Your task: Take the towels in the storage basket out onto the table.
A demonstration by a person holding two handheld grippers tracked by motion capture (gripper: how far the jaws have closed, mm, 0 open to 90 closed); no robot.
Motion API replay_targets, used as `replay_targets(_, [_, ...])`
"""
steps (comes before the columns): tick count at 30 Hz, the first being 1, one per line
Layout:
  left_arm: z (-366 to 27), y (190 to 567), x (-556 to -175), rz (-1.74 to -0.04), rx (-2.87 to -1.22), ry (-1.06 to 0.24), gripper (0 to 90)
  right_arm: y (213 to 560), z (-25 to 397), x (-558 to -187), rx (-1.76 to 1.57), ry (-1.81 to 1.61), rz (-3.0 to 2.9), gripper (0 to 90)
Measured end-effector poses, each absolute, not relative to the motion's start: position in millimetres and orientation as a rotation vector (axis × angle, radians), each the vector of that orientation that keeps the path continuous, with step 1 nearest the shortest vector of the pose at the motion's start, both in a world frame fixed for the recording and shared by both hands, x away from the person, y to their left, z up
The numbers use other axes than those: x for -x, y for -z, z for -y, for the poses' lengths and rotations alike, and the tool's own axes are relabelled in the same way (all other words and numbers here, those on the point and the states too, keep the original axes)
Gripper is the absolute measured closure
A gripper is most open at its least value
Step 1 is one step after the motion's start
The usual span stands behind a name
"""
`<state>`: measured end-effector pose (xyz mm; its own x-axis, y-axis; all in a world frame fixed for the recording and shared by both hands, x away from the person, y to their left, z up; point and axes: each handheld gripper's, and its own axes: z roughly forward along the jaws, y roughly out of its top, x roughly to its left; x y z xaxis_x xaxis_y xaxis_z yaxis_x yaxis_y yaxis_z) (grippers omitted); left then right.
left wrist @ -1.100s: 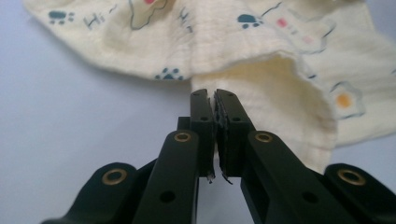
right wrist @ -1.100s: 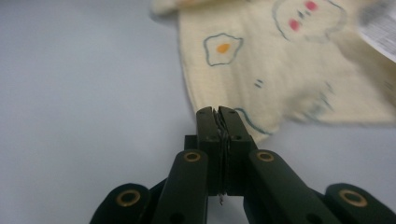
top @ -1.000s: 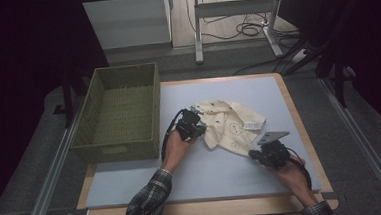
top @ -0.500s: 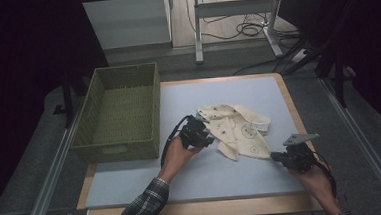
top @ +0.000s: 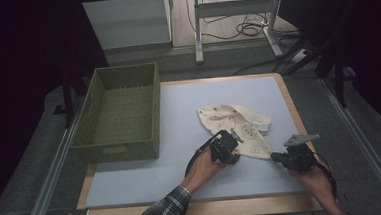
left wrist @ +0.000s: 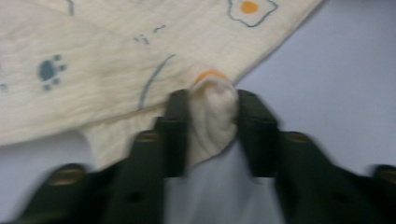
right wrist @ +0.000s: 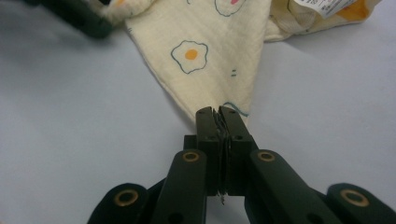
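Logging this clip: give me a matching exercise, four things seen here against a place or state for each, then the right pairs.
Things:
1. basket
2. cloth
3. left gripper
4. right gripper

Places or states:
A. shut on a pointed corner of the cloth
B. green, at the left edge of the table
C. cream, printed with fried eggs and paw marks
D. shut on a bunched fold of the cloth

Pairs: 1-B, 2-C, 3-D, 4-A

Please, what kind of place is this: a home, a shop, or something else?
Most likely a lab or workshop set up for recording handling tasks, not a home. A bare table carries just a printed cloth and a green basket, cables lie on the floor behind, and metal frame legs stand nearby.
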<state>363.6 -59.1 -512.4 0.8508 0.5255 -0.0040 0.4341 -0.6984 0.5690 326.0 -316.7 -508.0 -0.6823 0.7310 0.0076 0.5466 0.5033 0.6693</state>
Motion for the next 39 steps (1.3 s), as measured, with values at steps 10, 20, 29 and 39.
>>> replay_targets(10, [-7.0, 488.5, -360.8, -0.864, -2.257, -0.217, 84.2, 498.6, 326.1, -316.2, -1.062, -0.971, -2.448, 87.8])
replay_targets(20, [-70.9, 500.1, -325.9, -0.990, -2.197, -0.159, 83.4, 493.0, 329.3, -292.5, -1.026, -1.017, -2.485, 87.8])
replay_targets(29, [-83.1, 527.4, -291.3, -1.002, -2.232, -0.104, 80.1, 500.8, 314.8, -264.7, -0.957, -0.965, -2.555, 87.7])
replay_targets(39, [-87.3, 509.4, -291.4, -0.990, -2.171, -0.236, 37.8, 485.3, 326.0, -268.9, -1.000, -1.066, -2.490, 78.8])
